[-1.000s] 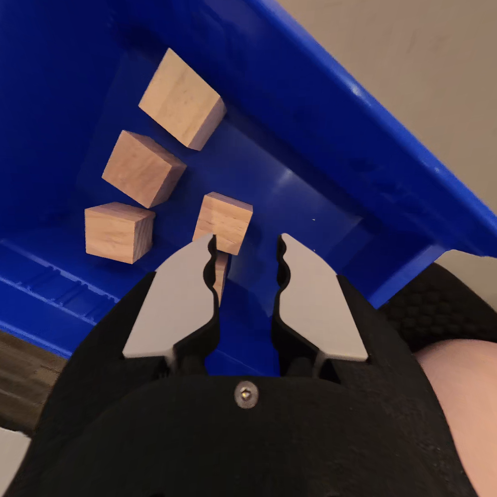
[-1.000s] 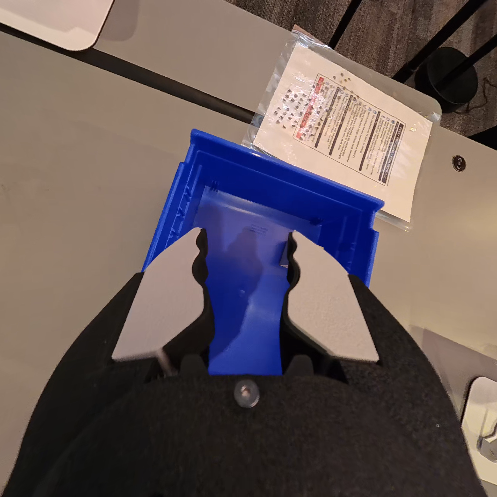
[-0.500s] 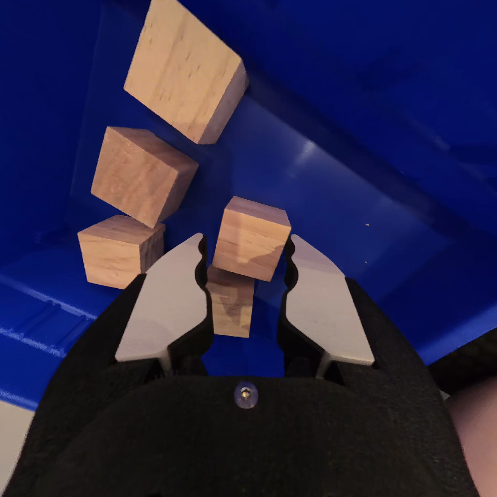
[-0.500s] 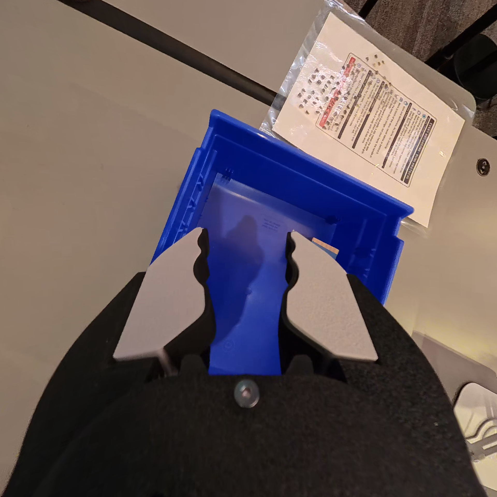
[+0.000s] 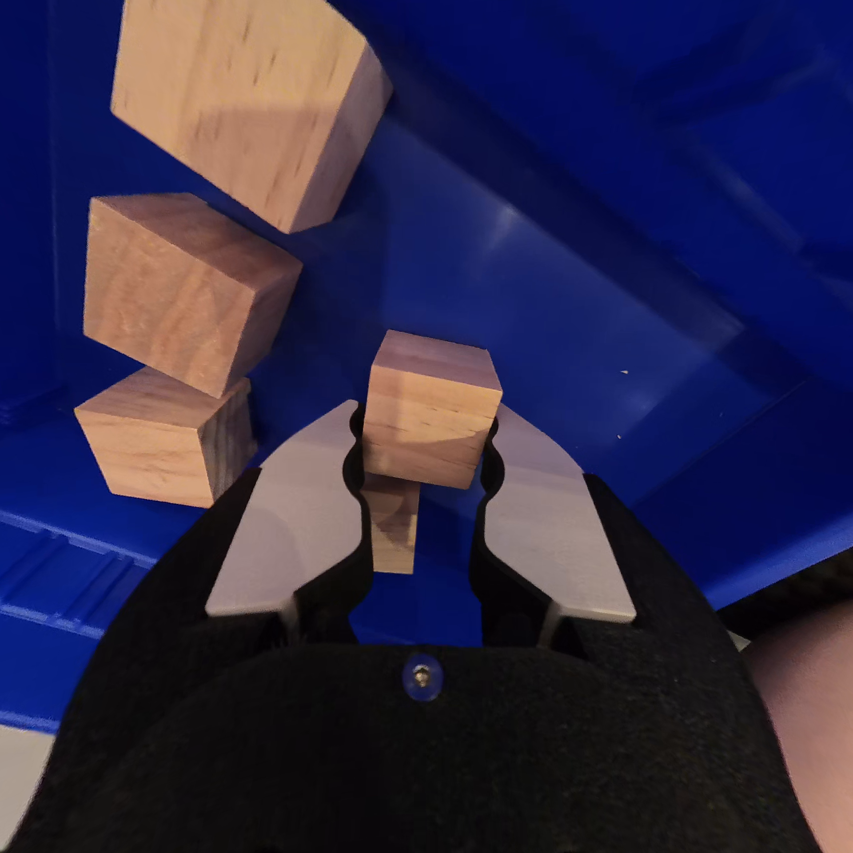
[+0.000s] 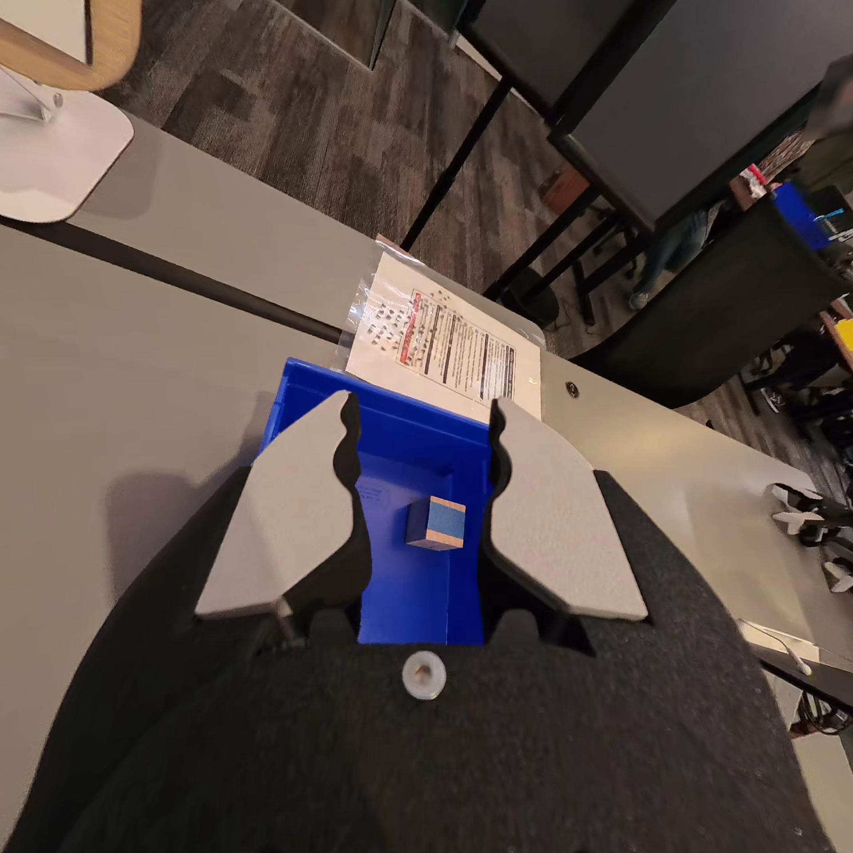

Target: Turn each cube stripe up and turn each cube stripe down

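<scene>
The blue bin (image 5: 600,277) fills my left wrist view; in the right wrist view a blue bin (image 6: 397,434) sits at frame centre on the grey table (image 6: 115,369), its far rim overlapping a bagged printed sheet (image 6: 443,341). I cannot tell whether both views show one bin.

In the left view three plain-faced wooden cubes line the left side: one at upper left (image 5: 240,106), one at mid left (image 5: 180,295), one at lower left (image 5: 152,443). No stripe shows on any visible face. A fourth cube (image 5: 429,411) sits at centre, with another wooden piece (image 5: 392,526) just below it in the frame, partly hidden.

My left gripper (image 5: 424,415) has its jaws about a cube's width apart, straddling the centre cube; the fingers look to be touching or nearly touching its sides, but I cannot confirm a firm clamp.

My right gripper (image 6: 422,415) hangs wide open and empty above the bin. Between its fingers lies one striped cube (image 6: 436,524), blue band facing up.

Judgement: the step in hand is grasping the centre cube for a turn. The next move calls for closing squarely on its side faces, lifting clear of the piece below, then rotating it until its stripe faces the required way.
</scene>
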A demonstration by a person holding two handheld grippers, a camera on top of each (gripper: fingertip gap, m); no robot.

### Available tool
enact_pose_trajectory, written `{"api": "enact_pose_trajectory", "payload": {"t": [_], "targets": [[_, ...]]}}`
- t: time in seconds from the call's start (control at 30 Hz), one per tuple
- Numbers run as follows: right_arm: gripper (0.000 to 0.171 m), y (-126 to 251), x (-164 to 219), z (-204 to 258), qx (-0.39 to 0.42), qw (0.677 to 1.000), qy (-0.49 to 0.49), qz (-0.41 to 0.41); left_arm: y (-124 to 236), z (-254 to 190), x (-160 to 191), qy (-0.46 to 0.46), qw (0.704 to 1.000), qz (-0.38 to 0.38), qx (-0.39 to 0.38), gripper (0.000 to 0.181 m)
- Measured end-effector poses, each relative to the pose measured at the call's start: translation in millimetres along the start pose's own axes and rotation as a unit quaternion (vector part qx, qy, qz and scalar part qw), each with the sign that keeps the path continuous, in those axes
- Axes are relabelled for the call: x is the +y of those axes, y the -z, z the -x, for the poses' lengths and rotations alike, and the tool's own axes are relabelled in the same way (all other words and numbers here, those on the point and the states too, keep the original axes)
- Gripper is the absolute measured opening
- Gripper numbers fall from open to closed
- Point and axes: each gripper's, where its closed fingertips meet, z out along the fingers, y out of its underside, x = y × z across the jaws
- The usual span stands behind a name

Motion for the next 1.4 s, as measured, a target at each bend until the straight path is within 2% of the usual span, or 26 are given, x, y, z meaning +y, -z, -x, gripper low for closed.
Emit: {"api": "enact_pose_trajectory", "payload": {"t": [0.23, 0.37, 0.5, 0.6, 0.7, 0.8, 0.87, 0.9, 0.97, 1.03, 1.17, 1.4], "targets": [[0.054, 3, -3, 5, 0.0, 1.0, 0.012, -0.004, 18, -3, -5, -0.002, 1.0, -0.02, -0.014, 0.048], [0.054, 1, -1, 12, -0.01, 1.0, 0.021, 0.005, 41, -6, -15, -0.012, 0.997, -0.074, -0.029, 0.048], [0.055, 4, -5, 26, -0.033, 0.999, 0.033, -0.001, 88, -18, -35, -0.042, 0.977, -0.205, -0.037, 0.048], [0.055, 17, -20, 54, -0.082, 0.995, 0.049, -0.036, 139, -40, -59, -0.083, 0.936, -0.341, -0.025, 0.048], [0.055, 46, -50, 110, -0.182, 0.971, 0.091, -0.128, 191, -58, -90, -0.094, 0.882, -0.461, -0.015, 0.047], [0.05, 99, -74, 183, -0.319, 0.907, 0.129, -0.244, 226, -91, -119, -0.08, 0.842, -0.522, 0.108, 0.047], [0.05, 131, -80, 222, -0.376, 0.865, 0.145, -0.297, 232, -106, -137, -0.078, 0.831, -0.534, 0.135, 0.047], [0.053, 146, -81, 238, -0.393, 0.847, 0.158, -0.321, 235, -113, -147, -0.068, 0.824, -0.54, 0.156, 0.047], [0.062, 166, -81, 260, -0.388, 0.827, 0.187, -0.363, 245, -135, -165, -0.041, 0.795, -0.552, 0.248, 0.047], [0.068, 178, -83, 271, -0.35, 0.821, 0.21, -0.4, 253, -156, -182, -0.019, 0.756, -0.558, 0.342, 0.046], [0.066, 200, -91, 268, -0.288, 0.808, 0.202, -0.472, 248, -192, -202, -0.016, 0.724, -0.524, 0.447, 0.046], [0.058, 204, -92, 262, -0.271, 0.804, 0.21, -0.485, 244, -219, -214, -0.025, 0.714, -0.507, 0.482, 0.046]]}}
